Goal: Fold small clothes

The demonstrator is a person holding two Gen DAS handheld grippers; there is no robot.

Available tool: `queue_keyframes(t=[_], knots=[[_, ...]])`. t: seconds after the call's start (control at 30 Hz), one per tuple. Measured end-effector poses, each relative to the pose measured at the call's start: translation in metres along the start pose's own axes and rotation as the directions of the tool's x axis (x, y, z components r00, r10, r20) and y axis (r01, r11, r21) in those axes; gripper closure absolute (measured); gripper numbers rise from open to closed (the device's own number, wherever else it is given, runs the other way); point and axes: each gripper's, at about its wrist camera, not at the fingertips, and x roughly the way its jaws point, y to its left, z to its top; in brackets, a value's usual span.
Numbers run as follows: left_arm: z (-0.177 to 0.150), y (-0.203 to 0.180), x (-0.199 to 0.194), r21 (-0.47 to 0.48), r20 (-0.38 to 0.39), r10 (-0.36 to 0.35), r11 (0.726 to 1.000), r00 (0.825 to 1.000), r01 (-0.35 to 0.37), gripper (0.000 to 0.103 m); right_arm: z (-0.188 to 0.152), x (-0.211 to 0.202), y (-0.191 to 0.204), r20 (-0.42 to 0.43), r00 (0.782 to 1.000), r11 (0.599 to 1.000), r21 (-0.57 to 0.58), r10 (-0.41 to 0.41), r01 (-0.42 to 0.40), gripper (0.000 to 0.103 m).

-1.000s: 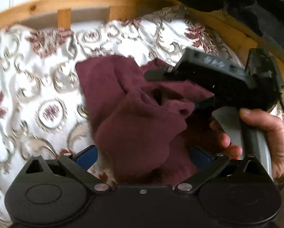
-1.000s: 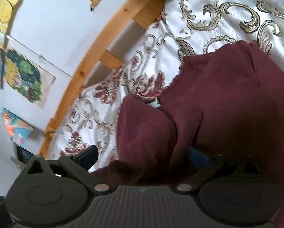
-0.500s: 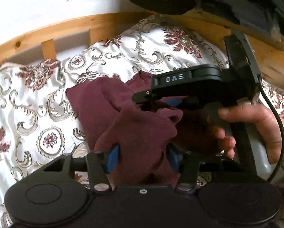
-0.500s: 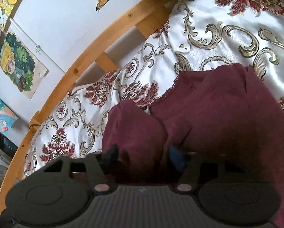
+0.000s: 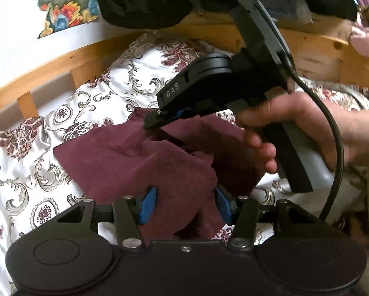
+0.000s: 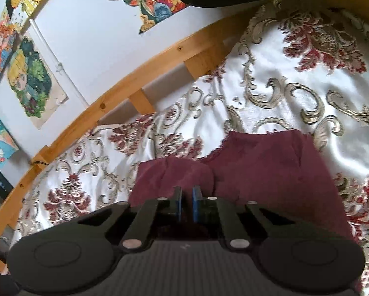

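In the left wrist view, the white bedspread with its maroon and grey scrollwork fills the nine o'clock side, and a wooden bed rail curves behind it from nine toward one o'clock. The maroon garment lies crumpled at the centre of the bed, its long axis running from about ten o'clock down to five o'clock; one bunched end drops toward six o'clock. The left tool stands half closed with its blue pads pressing on both sides of that bunched end. Toward three o'clock the right tool, lettered DAS, points to nine o'clock and pinches a fold at the garment's upper edge, lifting it off the bedspread; a hand grips its handle, and a black cable loops down beside it.

In the right wrist view, paper pictures hang on the wall at nine to ten o'clock above the bed rail. At centre the garment reaches from six o'clock up toward twelve, its scalloped edge at the far end. The right tool is nearly closed, maroon cloth nipped between its pads.
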Motion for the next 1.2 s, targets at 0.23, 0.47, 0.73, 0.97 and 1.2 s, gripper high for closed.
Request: queue_keyframes(t=[0.23, 0.47, 0.73, 0.97, 1.2], knots=[[-0.003, 0.000, 0.001, 0.012, -0.023, 0.007, 1.000, 1.000, -0.007, 0.050, -0.011, 0.009, -0.032, -0.069, 0.995, 0.980, 0.189, 0.074, -0.060, 0.034], [-0.001, -0.002, 0.001, 0.007, -0.044, 0.015, 1.000, 0.999, -0.014, 0.050, -0.008, 0.041, -0.038, -0.113, 0.992, 0.981, 0.191, 0.061, -0.038, 0.027], [-0.002, -0.001, 0.000, 0.010, -0.037, 0.022, 1.000, 0.999, -0.022, 0.056, -0.010, 0.046, -0.023, -0.094, 0.995, 0.995, 0.100, 0.037, -0.028, 0.085], [-0.001, -0.002, -0.001, -0.012, -0.006, 0.005, 1.000, 1.000, -0.005, 0.063, 0.002, 0.023, -0.013, 0.003, 1.000, 0.999, 0.035, 0.007, -0.007, 0.087], [-0.002, -0.017, 0.001, 0.022, 0.009, 0.026, 0.999, 1.000, -0.026, 0.066, 0.006, 0.010, -0.018, 0.026, 1.000, 1.000, 0.023, -0.016, 0.015, 0.087]])
